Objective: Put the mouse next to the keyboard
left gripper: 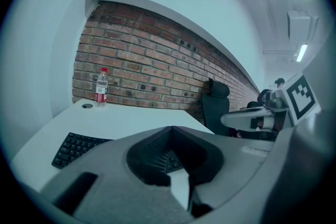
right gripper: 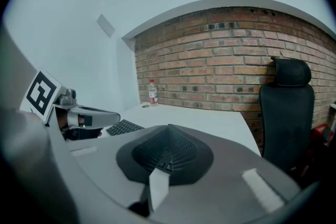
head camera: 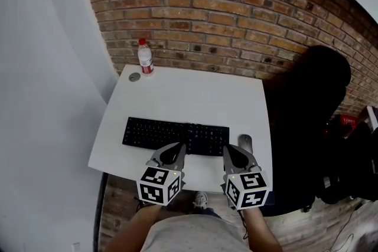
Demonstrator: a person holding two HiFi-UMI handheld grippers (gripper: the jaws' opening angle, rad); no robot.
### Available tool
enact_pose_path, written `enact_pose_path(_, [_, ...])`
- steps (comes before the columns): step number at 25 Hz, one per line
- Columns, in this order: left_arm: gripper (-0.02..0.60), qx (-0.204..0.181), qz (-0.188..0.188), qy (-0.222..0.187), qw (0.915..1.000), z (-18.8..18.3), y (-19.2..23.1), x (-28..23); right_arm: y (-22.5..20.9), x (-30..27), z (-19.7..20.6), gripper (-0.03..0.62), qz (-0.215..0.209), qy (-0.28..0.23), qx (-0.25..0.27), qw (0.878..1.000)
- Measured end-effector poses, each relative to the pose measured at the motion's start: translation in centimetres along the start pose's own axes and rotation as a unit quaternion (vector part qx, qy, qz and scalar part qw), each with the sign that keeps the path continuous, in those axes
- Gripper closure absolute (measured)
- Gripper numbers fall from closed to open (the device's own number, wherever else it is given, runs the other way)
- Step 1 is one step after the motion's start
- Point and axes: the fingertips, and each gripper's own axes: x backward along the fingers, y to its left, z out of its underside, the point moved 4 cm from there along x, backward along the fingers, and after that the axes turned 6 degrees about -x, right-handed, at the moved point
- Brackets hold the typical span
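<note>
A small grey mouse lies on the white desk, just right of the black keyboard. My right gripper hovers over the desk's front edge, its tips just short of the mouse, shut and holding nothing; in its own view the jaws meet at a point. My left gripper sits over the keyboard's near edge, also shut and holding nothing, with the keyboard to its left. The mouse is hidden in both gripper views.
A water bottle with a red cap stands at the desk's back left, beside a small round disc. A black office chair stands right of the desk. A brick wall runs behind it.
</note>
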Motion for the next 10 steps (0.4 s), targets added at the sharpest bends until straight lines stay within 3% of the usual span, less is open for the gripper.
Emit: enact_pose_path(10, [0.595,-0.004,0.004,-0.002,1.0000,-0.35,-0.17,0.08,0.11,0.33,-0.27,0.587,0.001,-0.004,0.000,1.000])
